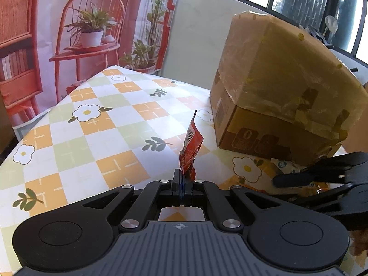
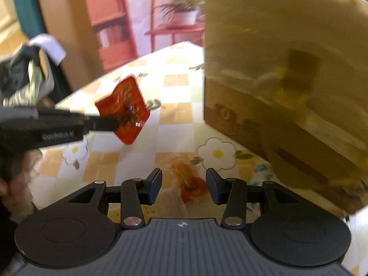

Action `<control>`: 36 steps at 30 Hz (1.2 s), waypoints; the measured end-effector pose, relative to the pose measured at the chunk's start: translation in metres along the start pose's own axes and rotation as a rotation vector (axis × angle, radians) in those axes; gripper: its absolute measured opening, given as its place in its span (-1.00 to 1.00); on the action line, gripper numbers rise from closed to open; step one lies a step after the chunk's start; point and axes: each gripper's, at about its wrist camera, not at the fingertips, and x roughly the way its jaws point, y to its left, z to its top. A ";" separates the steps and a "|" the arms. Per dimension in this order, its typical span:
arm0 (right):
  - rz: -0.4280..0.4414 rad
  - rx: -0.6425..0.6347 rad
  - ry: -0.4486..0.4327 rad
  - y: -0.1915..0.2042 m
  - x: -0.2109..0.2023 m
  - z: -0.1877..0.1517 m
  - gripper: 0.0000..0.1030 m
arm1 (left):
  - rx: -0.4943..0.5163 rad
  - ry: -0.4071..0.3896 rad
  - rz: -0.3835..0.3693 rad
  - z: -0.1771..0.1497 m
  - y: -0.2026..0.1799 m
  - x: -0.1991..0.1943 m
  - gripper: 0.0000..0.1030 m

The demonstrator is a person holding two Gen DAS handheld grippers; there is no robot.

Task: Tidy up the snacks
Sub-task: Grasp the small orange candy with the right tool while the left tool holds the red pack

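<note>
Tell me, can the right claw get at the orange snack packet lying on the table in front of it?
Probably yes. The right claw is open, and the orange snack packet lies on the table right between its fingers, nothing covering it. The cardboard box stands off to the right, and the left claw holds a red packet well clear.

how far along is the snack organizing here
Nothing looks sorted yet. In hand: the left gripper is shut on a small red foil snack packet, lifted above the checkered floral tablecloth. Left: an orange-red clear-wrapped snack lies on the cloth between the open right gripper's fingers, ungrasped, beside the taped brown cardboard box.
</note>
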 end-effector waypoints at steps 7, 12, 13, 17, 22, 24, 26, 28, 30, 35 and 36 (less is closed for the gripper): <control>0.001 -0.013 0.081 -0.005 0.029 0.005 -0.11 | -0.009 0.006 -0.008 0.001 0.000 0.002 -0.98; 0.008 0.024 0.099 -0.011 0.038 0.008 -0.13 | -0.010 0.013 -0.018 0.001 -0.002 0.003 -0.98; 0.007 0.025 0.103 -0.011 0.040 0.007 -0.15 | -0.011 0.013 -0.020 0.002 -0.002 0.002 -0.98; 0.003 0.025 0.071 -0.010 0.033 0.005 -0.50 | -0.005 0.005 -0.025 0.005 -0.006 -0.002 -0.98; 0.009 0.084 0.009 -0.017 0.016 0.001 -0.66 | 0.013 -0.008 -0.029 0.009 -0.013 -0.007 -0.98; 0.006 0.096 -0.006 -0.019 0.011 -0.002 -0.66 | 0.018 -0.012 -0.031 0.010 -0.015 -0.009 -0.98; 0.004 0.120 -0.023 -0.022 0.006 -0.004 -0.67 | 0.023 -0.015 -0.033 0.010 -0.018 -0.011 -0.98; 0.005 0.147 -0.044 -0.024 0.000 -0.006 -0.67 | 0.029 -0.018 -0.036 0.012 -0.020 -0.013 -0.98; 0.005 0.170 -0.070 -0.026 -0.008 -0.008 -0.68 | 0.037 -0.022 -0.038 0.013 -0.022 -0.015 -0.98; -0.008 0.217 -0.146 -0.033 -0.030 -0.014 -0.69 | 0.048 -0.034 -0.045 0.017 -0.029 -0.020 -0.98; -0.012 0.226 -0.159 -0.033 -0.033 -0.015 -0.69 | 0.051 -0.037 -0.048 0.018 -0.031 -0.020 -0.98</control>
